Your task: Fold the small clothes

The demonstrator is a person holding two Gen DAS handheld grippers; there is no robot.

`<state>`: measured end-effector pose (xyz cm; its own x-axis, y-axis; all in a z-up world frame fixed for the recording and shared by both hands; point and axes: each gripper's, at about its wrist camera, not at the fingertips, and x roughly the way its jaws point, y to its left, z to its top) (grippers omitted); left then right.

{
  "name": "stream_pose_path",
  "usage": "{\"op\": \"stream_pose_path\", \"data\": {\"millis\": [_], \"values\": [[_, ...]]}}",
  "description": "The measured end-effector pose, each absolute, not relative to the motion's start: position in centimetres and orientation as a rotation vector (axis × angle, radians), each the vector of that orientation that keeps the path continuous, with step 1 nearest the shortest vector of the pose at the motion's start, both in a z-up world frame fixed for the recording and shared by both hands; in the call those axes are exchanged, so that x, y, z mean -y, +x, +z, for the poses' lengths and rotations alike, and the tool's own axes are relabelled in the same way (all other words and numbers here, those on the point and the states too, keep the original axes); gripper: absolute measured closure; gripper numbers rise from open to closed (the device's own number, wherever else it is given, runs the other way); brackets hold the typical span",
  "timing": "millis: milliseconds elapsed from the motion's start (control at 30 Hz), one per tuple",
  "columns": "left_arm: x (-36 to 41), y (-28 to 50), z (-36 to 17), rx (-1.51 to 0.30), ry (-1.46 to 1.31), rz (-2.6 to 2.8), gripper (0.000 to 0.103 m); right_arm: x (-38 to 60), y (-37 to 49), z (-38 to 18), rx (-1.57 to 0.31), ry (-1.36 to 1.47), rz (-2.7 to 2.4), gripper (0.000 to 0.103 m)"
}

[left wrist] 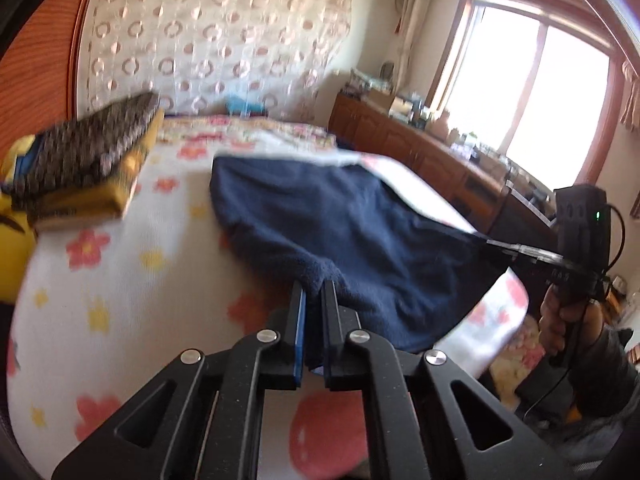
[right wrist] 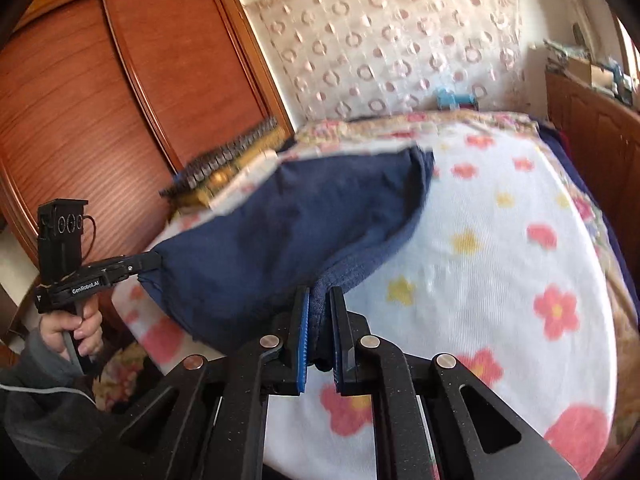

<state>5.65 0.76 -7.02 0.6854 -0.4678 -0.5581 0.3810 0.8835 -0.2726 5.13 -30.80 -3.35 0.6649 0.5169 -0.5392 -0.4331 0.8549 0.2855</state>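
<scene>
Currently both grippers grip one navy garment (left wrist: 344, 216) by its near edge, above a bed covered with a white flowered blanket (left wrist: 120, 280).

Left gripper (left wrist: 314, 292): jaws drawn together, blue pads pinching a bunched hem of the garment. Cloth fills the narrow gap between the pads.

Right gripper (right wrist: 320, 300): likewise clamped on a ribbed edge of the garment, the fabric squeezed between its blue pads.

Garment: near edge lifted off the blanket and stretched between the two grippers; the far part still lies on the blanket, toward the headboard side. In the left wrist view the right gripper holds the garment's right-hand corner; a hand (left wrist: 560, 320) grasps its handle. In the right wrist view the left gripper clamps the opposite corner, a hand (right wrist: 76, 328) in a grey sleeve on its handle.

Relative to the garment: a stack of folded items (left wrist: 92, 164), dark patterned on top of yellow, sits on the blanket to its left, near a wooden wardrobe (right wrist: 100, 100). Beyond it, a curtain with ring pattern (left wrist: 208, 32). To its right, wooden cabinets (left wrist: 420, 148) under a bright window (left wrist: 540, 92).
</scene>
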Motion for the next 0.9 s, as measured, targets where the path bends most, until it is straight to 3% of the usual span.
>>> {"op": "stream_pose_path", "data": {"millis": [333, 667, 733, 800, 900], "values": [[-1.3, 16.3, -2.3, -0.567, -0.197, -0.441, 0.096, 30.1, 13.1, 0.7, -0.545, 0.102, 0.485, 0.095], [-2.0, 25.4, -2.7, -0.641, -0.188, -0.305, 0.096, 28.7, 24.2, -1.8, -0.662, 0.163, 0.333, 0.094], [-2.2, 25.5, -2.8, -0.670, -0.211, -0.354, 0.089, 27.6, 23.8, -2.1, -0.650, 0.086, 0.290, 0.094], [-2.2, 24.8, -3.0, -0.684, -0.204, -0.370, 0.085, 27.2, 23.2, -1.7, -0.631, 0.090, 0.280, 0.087], [-1.8, 23.8, -3.4, -0.691, -0.164, -0.380, 0.079, 27.8, 22.9, -1.5, -0.609, 0.116, 0.291, 0.061]]}}
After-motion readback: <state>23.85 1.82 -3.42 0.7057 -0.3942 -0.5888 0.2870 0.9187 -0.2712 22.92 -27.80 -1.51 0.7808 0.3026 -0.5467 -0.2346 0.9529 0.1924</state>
